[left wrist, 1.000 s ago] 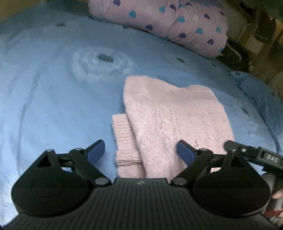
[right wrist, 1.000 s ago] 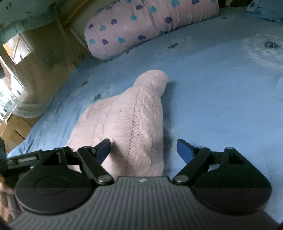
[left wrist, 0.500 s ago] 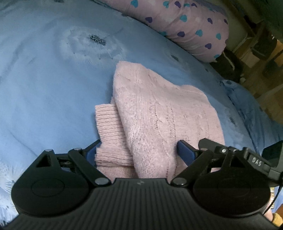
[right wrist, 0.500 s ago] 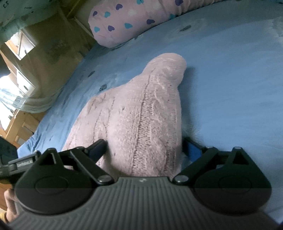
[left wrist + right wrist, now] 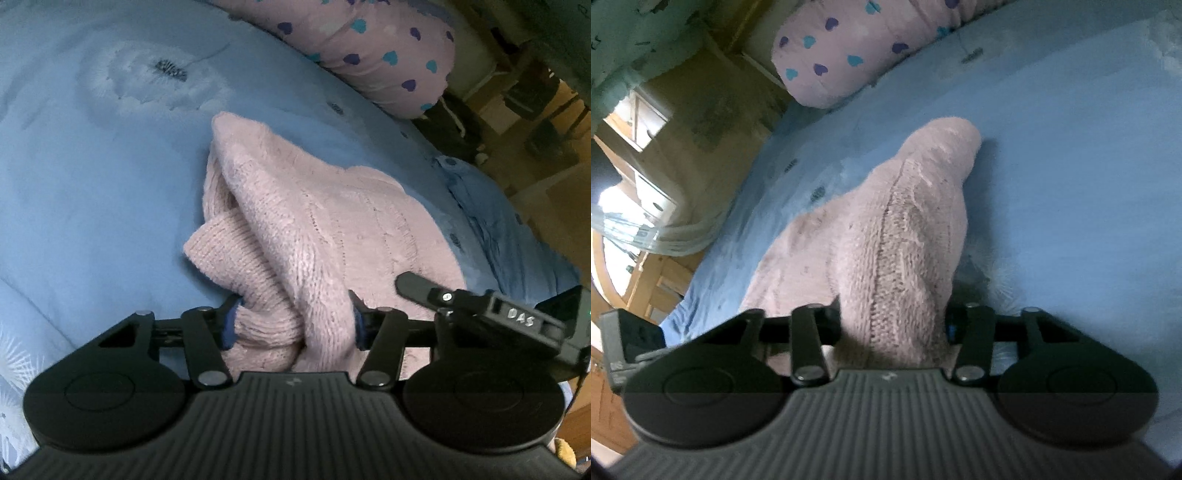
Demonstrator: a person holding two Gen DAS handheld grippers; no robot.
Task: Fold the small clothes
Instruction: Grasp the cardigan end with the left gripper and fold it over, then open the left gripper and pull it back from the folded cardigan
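Pink knit sweater [image 5: 332, 236] on blue bedspread [image 5: 92, 177] | left gripper [image 5: 293, 325] fingers clamping it | right gripper [image 5: 892, 325] fingers likewise

Very little lettering is being shown. In the left wrist view, pale raised characters are being seen on the black body of the right gripper [image 5: 509, 317] at the right edge; they are being read as "DAS", though the first character is blurred and cannot be told with certainty. A small pale logo mark is being shown on the ribbed housing of the left gripper [image 5: 291, 326], but it is too small to be read. In the right wrist view, no text, number or label is being made out anywhere.
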